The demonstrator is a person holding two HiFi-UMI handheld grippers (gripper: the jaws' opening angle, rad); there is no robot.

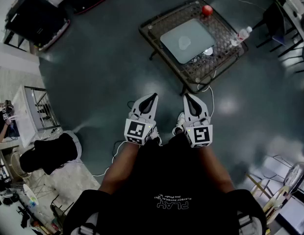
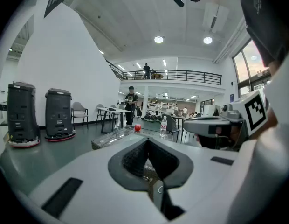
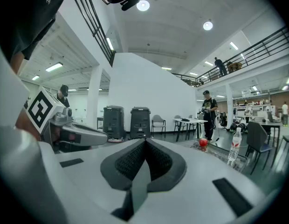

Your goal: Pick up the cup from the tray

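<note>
While I stand well back from the table (image 1: 159, 27), my left gripper (image 1: 153, 97) and my right gripper (image 1: 187, 97) are side by side close in front of my body, over the dark floor (image 1: 98, 72), tips pointing toward the far side. Both are closed with nothing in them. In the left gripper view the two dark pads meet in a narrow line, and in the right gripper view the jaws are pressed together the same way.

The cup (image 1: 185, 43) is on the pale grey tray (image 1: 197, 31), about in its middle, well apart from both grippers. It is pale and see-through, and I cannot tell whether it stands upright or lies on its side. The tray lies on the mesh-topped table, far ahead of me and a little to the right. At the table's far corner sits a red ball (image 1: 207, 10), off the tray. A water bottle (image 1: 244, 33) lies at the table's right edge. Just off the tray's near right corner is a small shiny round thing (image 1: 208, 51) that I cannot identify.

In the left gripper view the table edge, the red ball and the bottle show beyond my closed tips, with my right gripper at the right. Two dark machines (image 2: 39, 113) stand by the white wall at far left.
</note>
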